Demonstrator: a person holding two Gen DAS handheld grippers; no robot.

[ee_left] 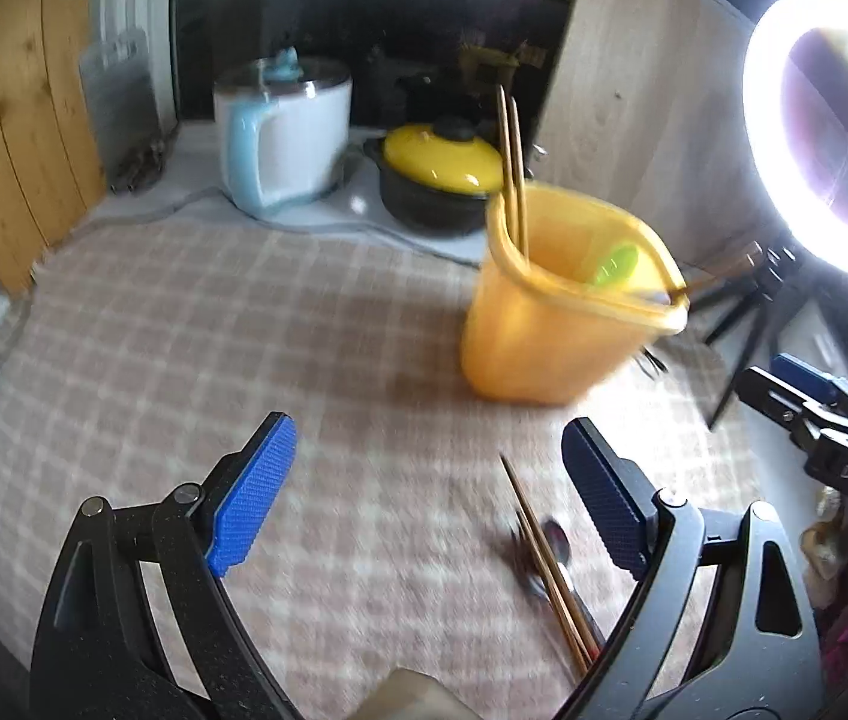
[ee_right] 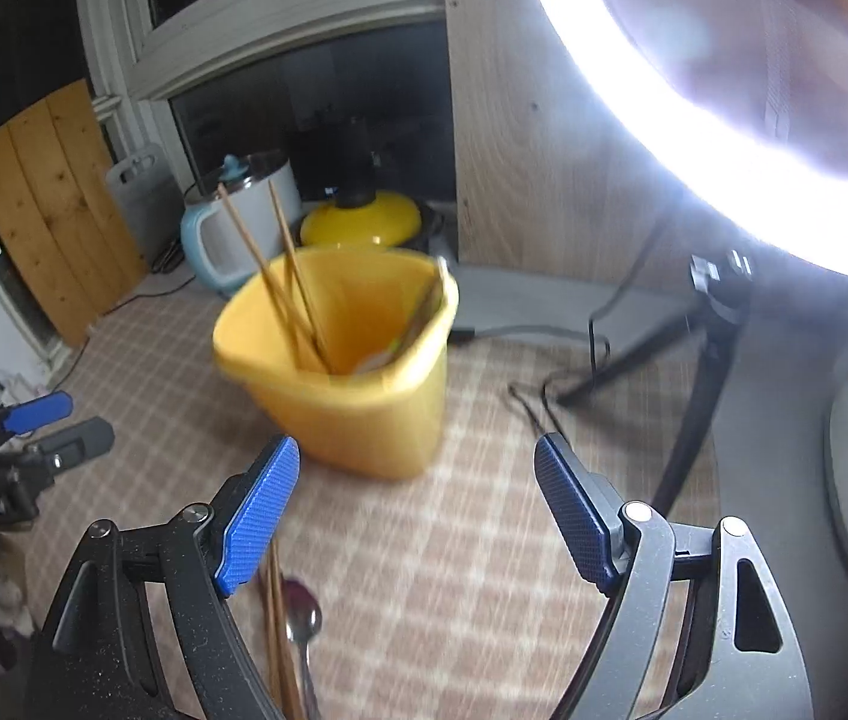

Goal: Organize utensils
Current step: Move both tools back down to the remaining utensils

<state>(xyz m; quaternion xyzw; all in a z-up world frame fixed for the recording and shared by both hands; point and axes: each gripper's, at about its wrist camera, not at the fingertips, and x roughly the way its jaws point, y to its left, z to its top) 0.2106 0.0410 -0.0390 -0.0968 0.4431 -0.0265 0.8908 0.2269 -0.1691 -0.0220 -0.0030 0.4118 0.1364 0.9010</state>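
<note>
Two chopsticks [ee_left: 550, 558] on the table [ee_left: 244, 330] point toward eleven o'clock, lower ends hidden behind the empty, wide-open left tool [ee_left: 430, 492]; right tool [ee_right: 418, 510] likewise gapes.

One yellow bin [ee_right: 358, 396] holds two wooden chopsticks [ee_right: 280, 276] and one green utensil [ee_left: 615, 264]. On the checked bench [ee_left: 244, 330] lie two more chopsticks [ee_left: 550, 564] and one spoon [ee_right: 302, 612]. Behind stand one kettle [ee_left: 280, 138], one yellow-lidded pot [ee_left: 436, 174] and one ring light [ee_left: 826, 132].
</note>
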